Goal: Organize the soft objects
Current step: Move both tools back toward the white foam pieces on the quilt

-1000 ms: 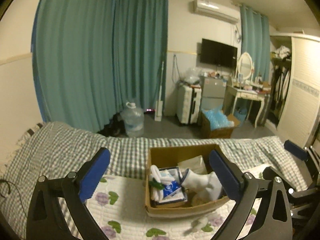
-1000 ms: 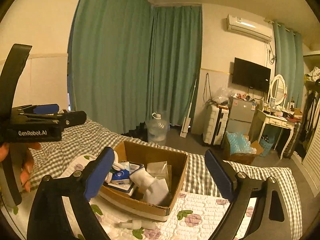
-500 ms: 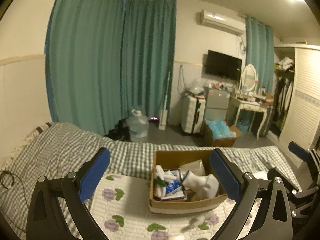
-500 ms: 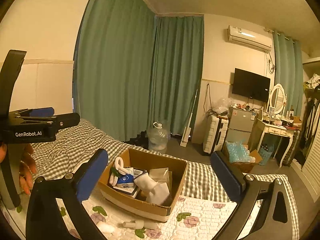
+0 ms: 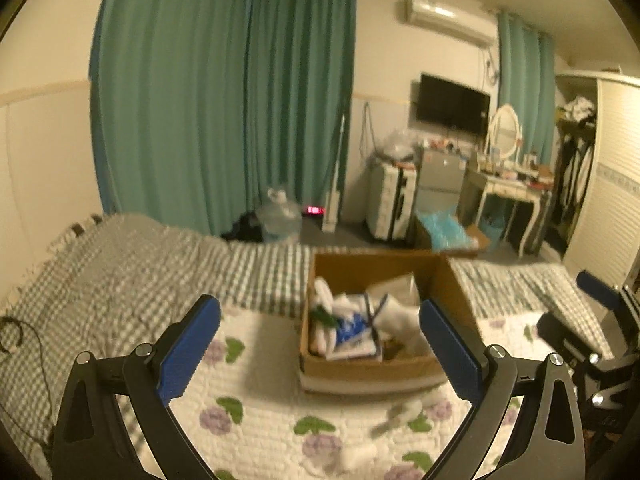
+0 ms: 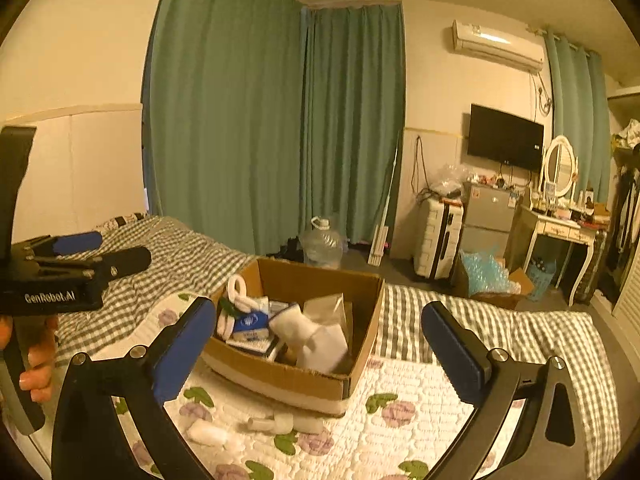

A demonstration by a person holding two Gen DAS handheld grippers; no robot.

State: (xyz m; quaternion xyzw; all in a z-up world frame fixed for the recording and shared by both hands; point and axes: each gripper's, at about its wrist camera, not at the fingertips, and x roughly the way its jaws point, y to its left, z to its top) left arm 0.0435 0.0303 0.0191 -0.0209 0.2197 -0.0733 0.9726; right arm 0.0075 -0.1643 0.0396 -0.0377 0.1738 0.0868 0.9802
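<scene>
An open cardboard box (image 5: pixel 360 368) (image 6: pixel 280 380) sits on the bed's floral quilt (image 5: pixel 260 412). Inside it are white socks (image 6: pixel 320 340), a blue-and-white tissue pack (image 6: pixel 250 322) and a white looped piece (image 6: pixel 236 288). Small white rolls (image 6: pixel 208 434) lie loose on the quilt in front of the box. My left gripper (image 5: pixel 317 306) hovers before the box, open, with nothing between its blue pads. My right gripper (image 6: pixel 317 310) is open just as wide, also with nothing in it, facing the box from the right. The left gripper (image 6: pixel 76 256) shows side-on in the right wrist view.
A person's hand (image 6: pixel 36 364) holds the left tool. A checked sheet (image 5: pixel 120 272) covers the bed's far part, with a black cable (image 5: pixel 8 332) at its left edge. Beyond the bed are a water jug (image 6: pixel 322 242), a suitcase (image 6: pixel 438 236) and a dressing table (image 6: pixel 560 232).
Both grippers have sunk slightly toward the bed, so the box sits higher in both views. The right jaws spread a little wider early on. The left view is now blurred.
</scene>
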